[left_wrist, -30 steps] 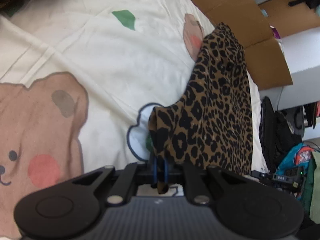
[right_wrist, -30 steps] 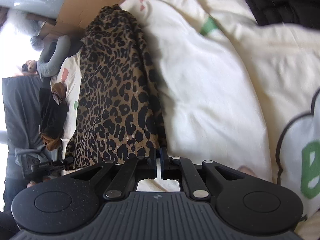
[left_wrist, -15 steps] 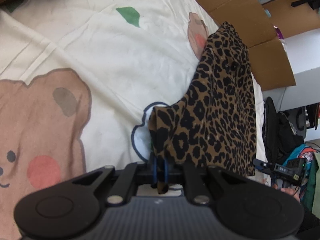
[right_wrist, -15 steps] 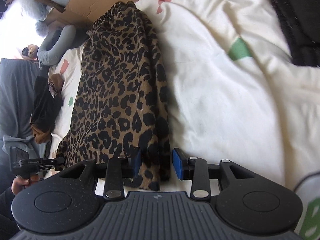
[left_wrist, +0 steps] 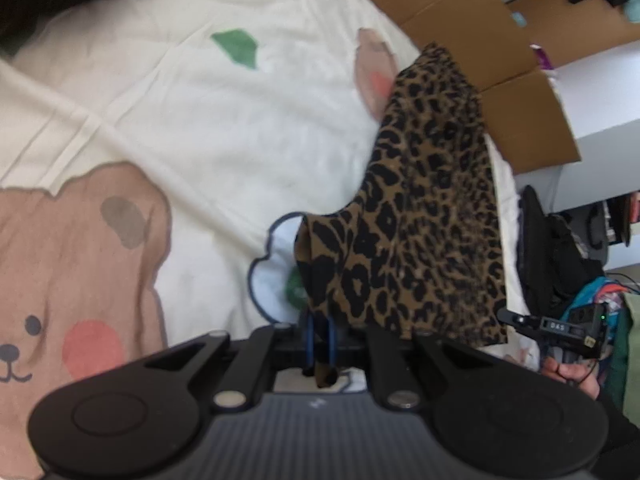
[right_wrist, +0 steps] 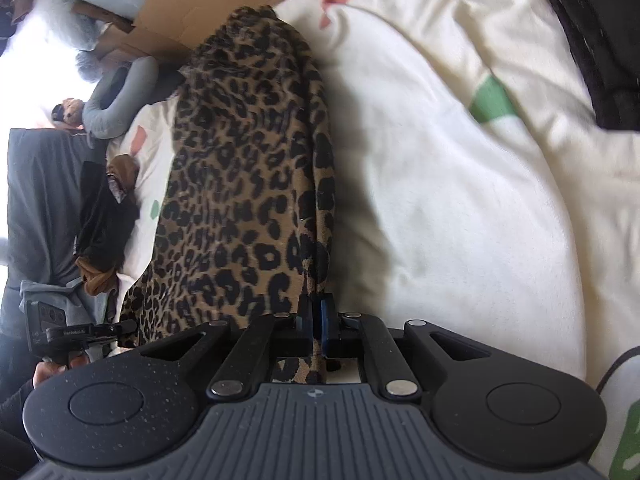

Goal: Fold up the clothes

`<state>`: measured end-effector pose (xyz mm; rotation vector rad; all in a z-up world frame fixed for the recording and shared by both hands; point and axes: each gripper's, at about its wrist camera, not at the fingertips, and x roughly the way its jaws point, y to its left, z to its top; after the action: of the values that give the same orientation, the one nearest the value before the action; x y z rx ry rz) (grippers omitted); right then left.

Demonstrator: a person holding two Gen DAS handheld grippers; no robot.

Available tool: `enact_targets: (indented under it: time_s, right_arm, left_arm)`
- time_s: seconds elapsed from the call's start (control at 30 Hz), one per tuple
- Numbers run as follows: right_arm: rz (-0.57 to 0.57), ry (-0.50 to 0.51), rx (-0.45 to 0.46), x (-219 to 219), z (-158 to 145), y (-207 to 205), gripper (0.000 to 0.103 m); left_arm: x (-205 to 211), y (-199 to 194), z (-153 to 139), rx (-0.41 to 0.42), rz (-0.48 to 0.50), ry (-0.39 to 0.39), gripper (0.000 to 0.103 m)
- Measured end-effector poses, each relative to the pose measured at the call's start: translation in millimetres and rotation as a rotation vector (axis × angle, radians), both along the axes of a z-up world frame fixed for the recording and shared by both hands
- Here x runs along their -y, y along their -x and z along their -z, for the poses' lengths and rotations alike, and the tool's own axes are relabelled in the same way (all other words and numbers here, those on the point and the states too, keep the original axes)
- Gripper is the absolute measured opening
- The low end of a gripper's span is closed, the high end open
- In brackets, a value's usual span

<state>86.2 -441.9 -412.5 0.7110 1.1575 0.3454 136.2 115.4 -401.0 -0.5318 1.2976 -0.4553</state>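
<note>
Leopard-print cloth [left_wrist: 432,216] lies on cream bedspread [left_wrist: 192,112], long axis running straight away from you toward cardboard box [left_wrist: 500,60]. Your left gripper [left_wrist: 319,344] pinches one near corner; your right gripper [right_wrist: 317,320] pinches other, pads pressed together on hem. Far end probably resting flat; view blurred there.

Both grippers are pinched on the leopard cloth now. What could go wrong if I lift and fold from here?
1. The left gripper holds only a narrow bunched corner of the leopard-print garment, so it may slip out under tension.
2. The right gripper clamps a folded edge, probably several layers; the fold may come out uneven.
3. The garment lies near the bed's edge by the cardboard box and could catch.
</note>
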Motion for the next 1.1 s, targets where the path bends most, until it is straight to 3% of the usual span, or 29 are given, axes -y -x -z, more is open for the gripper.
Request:
enact_targets:
  time_s: [0.27, 0.53, 0.7, 0.83, 0.93, 1.1]
  right_arm:
    - [-0.027, -0.051, 0.009, -3.2, -24.2, 11.2, 0.001]
    - [-0.066, -0.048, -0.044, 1.8, -24.6, 26.5, 0.001]
    - [-0.067, -0.003, -0.084, -5.1, -9.8, 29.3, 0.0]
    - [-0.066, 0.046, -0.11, -2.8, -7.3, 30.6, 0.002]
    - [-0.061, 0.066, -0.094, 1.4, -15.9, 32.7, 0.004]
    - [-0.039, 0.079, -0.017, 3.6, -33.5, 27.1, 0.007]
  left_arm:
    - [-5.4, 2.0, -31.5, 0.019, 0.044, 0.015, 0.007]
    - [-13.4, 8.1, -17.6, -0.04, 0.049, 0.0, 0.007]
    - [-6.3, 7.9, 11.4, -0.078, 0.045, -0.06, 0.008]
    - [-8.0, 6.9, 10.5, -0.119, 0.07, -0.141, 0.015]
    - [-15.1, 4.3, -2.7, -0.1, 0.059, -0.175, 0.022]
    - [-9.6, -18.6, -30.8, -0.013, 0.033, -0.164, 0.022]
